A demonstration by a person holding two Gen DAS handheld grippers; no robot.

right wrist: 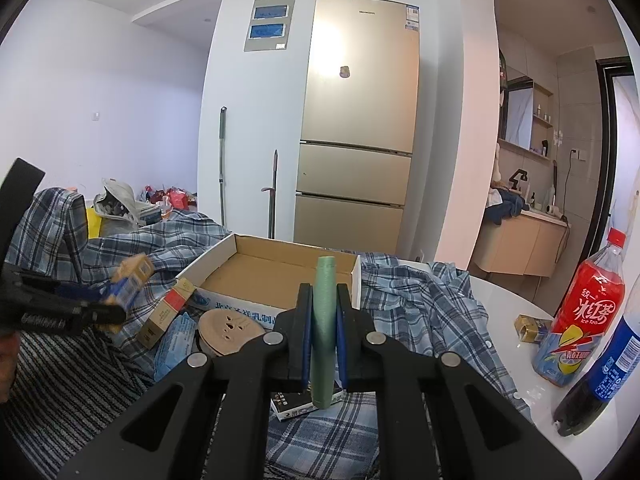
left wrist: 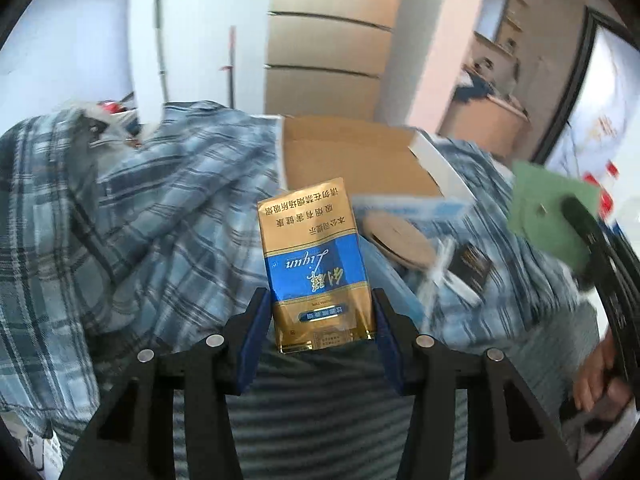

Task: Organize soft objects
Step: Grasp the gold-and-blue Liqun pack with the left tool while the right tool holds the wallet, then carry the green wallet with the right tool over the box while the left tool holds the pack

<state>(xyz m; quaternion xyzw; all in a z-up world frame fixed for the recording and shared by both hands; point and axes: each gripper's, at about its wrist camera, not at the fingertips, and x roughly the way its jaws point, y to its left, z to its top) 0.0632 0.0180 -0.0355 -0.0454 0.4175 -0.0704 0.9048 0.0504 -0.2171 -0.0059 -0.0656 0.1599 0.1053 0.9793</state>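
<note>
My left claw [left wrist: 318, 312] is closed to a narrow gap on a gold and blue cigarette pack [left wrist: 314, 264], the blue pads [left wrist: 256, 332] pressing its two long sides near the lower end, so the pack stands up between the fingers and is lifted clear of the plaid shirt [left wrist: 160, 200] spread below. My right claw [right wrist: 325, 312] is squeezed nearly all the way together on a thin green card [right wrist: 325, 320], held edge-on and upright between the pads. Ahead of both sits the open cardboard box [right wrist: 276, 276], resting on the plaid cloth, with a round tan disc [right wrist: 230, 330] and a red and tan pack [right wrist: 166, 312] lying just beside its near wall. Two drink bottles [right wrist: 580, 312] stand near the table's right edge.
</note>
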